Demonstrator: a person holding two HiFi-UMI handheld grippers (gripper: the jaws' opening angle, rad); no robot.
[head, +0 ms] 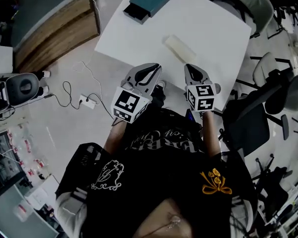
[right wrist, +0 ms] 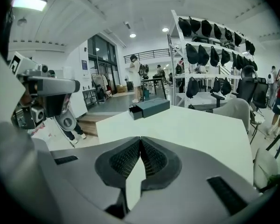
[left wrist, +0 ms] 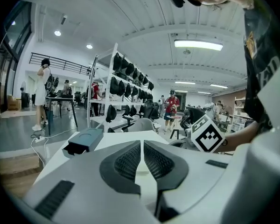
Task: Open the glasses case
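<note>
A pale oblong glasses case [head: 179, 47] lies on the white table [head: 208, 24], a little in from its near edge. At the far end rests a dark teal box [head: 146, 1] [left wrist: 84, 141] [right wrist: 149, 108] with one end open. Both grippers hover side by side at the near edge, short of the case. My left gripper [head: 151, 69] [left wrist: 142, 142] has its jaws together and nothing between them. The tips of my right gripper [head: 191, 69] [right wrist: 140, 138] also meet, and it is empty too. Its marker cube [left wrist: 206, 134] shows in the left gripper view.
Office chairs [head: 260, 108] stand to the right of the table. A power strip with cables [head: 87, 102] lies on the floor to the left, beside a wooden platform [head: 54, 29]. Shelves of dark bags [right wrist: 210, 31] and several people stand in the background.
</note>
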